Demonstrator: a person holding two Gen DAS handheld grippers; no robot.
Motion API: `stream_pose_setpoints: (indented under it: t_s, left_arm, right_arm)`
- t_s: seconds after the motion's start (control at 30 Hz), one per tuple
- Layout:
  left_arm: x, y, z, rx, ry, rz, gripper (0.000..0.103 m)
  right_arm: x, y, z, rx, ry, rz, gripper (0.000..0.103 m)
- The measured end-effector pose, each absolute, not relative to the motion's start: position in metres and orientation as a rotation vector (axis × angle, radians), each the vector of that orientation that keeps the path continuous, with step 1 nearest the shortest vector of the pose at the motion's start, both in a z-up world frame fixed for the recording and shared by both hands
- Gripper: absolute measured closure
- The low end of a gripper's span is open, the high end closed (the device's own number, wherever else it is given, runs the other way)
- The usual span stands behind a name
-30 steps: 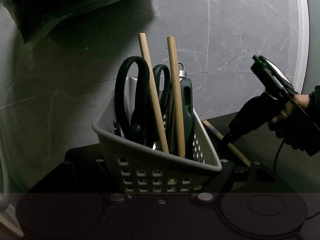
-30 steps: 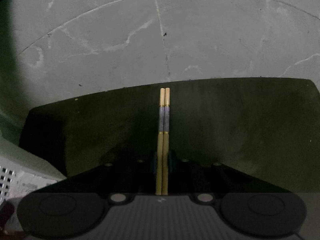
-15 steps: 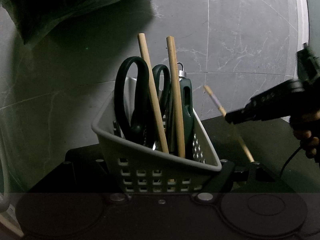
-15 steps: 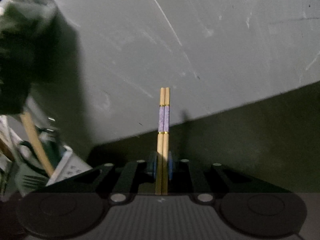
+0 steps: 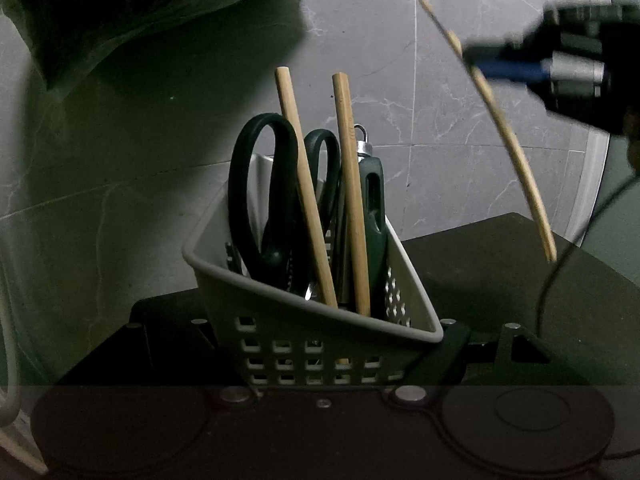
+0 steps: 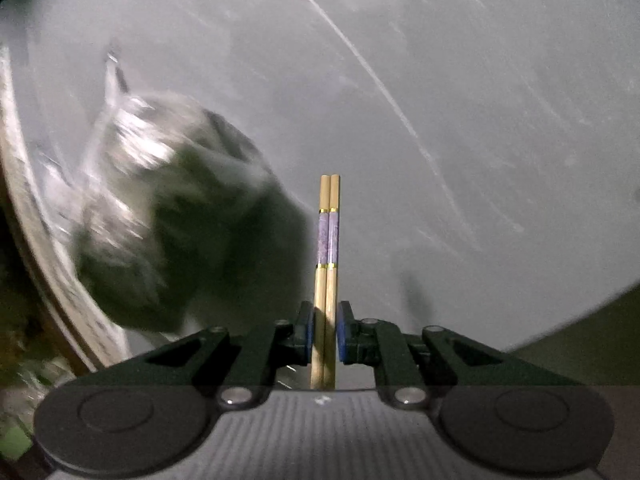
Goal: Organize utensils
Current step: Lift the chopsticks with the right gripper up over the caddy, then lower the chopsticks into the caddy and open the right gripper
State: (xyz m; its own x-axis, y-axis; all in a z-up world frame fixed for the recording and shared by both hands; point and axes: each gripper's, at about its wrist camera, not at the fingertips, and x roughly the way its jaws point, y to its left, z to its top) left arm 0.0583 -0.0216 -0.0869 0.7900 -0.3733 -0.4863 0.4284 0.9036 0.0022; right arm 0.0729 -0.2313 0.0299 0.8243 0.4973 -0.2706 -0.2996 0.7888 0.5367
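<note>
Chopsticks [image 6: 329,264]: matched pair, pale wood, each with a purple patterned band edged by thin gold rings; square-cut ends. No brand, label or writing legible anywhere. The pair sits side by side between the blue pads of the right gripper [image 6: 325,336], jaws narrow and closed on it, and is held in the air. In the left wrist view the pair [image 5: 500,120] hangs tilted above the right part of the dark surface [image 5: 500,264], lower tips clear of it, well to the right of the basket.

Basket [image 5: 304,320]: grey perforated plastic, held upright by the left gripper [image 5: 324,360], jaws closed on its lower wall, over the near edge of the surface. Contents: dark-green scissors [image 5: 260,192], two plain wooden sticks [image 5: 352,200], a dark-green handle with a metal ring [image 5: 372,200].

Behind: grey marbled tile wall [image 5: 460,80]; dark plastic bag [image 5: 140,8] at upper left.
</note>
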Motion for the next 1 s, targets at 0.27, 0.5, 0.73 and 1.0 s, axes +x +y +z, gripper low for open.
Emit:
stream_pose_setpoints:
  t_s: [0.27,0.5,0.73,1.0]
  left_arm:
    - [0.057,-0.020,-0.087,0.115,0.497,-0.440,0.024]
    - [0.058,-0.019,-0.088,0.118,0.495,-0.449,0.024]
    - [0.060,-0.018,-0.088,0.127,0.490,-0.454,0.024]
    - [0.061,-0.019,-0.090,0.134,0.493,-0.455,0.024]
  right_arm:
    - [0.069,-0.193,0.045,0.514,0.319,0.556,0.090]
    - [0.071,-0.164,0.032,0.491,0.267,0.546,0.090]
    - [0.069,-0.145,0.011,0.450,0.272,0.522,0.090]
    - [0.055,-0.137,0.000,0.347,0.287,0.523,0.090]
